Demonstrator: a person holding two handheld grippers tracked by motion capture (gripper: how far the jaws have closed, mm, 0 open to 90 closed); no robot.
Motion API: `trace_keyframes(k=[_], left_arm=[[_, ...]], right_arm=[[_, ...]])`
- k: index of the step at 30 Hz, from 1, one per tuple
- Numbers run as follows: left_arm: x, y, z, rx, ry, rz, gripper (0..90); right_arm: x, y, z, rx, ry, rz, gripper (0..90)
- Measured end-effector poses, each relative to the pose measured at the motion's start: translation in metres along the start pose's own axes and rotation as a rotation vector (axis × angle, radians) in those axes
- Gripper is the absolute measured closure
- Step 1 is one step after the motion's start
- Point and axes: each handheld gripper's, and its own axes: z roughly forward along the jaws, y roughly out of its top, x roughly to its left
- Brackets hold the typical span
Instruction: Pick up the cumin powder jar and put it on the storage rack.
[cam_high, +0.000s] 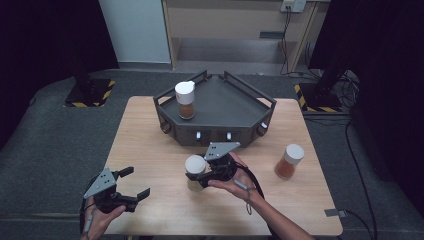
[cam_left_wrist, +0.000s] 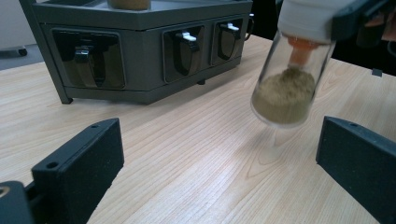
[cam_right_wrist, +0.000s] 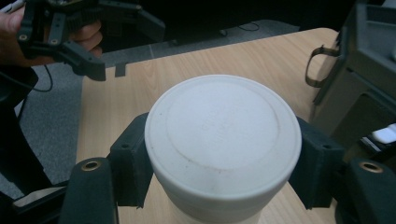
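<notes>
A glass jar (cam_high: 194, 167) with a white lid and tan powder hangs just above the wooden table (cam_high: 150, 150), tilted a little. My right gripper (cam_high: 201, 176) is shut on it, the black pads pressing the lid (cam_right_wrist: 223, 130) from both sides. The left gripper view has the same jar (cam_left_wrist: 285, 93) at its upper right, clear of the tabletop. My left gripper (cam_high: 136, 182) stands open near the table's front left corner, with nothing between its fingers (cam_left_wrist: 79, 168).
A dark grey angular rack (cam_high: 215, 127) stands at the back middle of the table, with a white-lidded jar of brown spice (cam_high: 185, 100) on its top left. Another jar of orange-brown spice (cam_high: 289, 161) stands on the table at the right.
</notes>
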Motion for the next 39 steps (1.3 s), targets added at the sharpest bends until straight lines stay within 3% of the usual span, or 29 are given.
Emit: trace_keyframes(k=[25, 39], left_arm=[[0.000, 0.001, 0.001, 0.008, -0.002, 0.007, 0.3], [0.000, 0.001, 0.002, 0.010, -0.005, 0.007, 0.2]], right_arm=[[-0.022, 0.060, -0.060, -0.051, -0.187, 0.088, 33.9], [-0.041, 0.091, -0.063, -0.039, -0.298, 0.126, 33.9]])
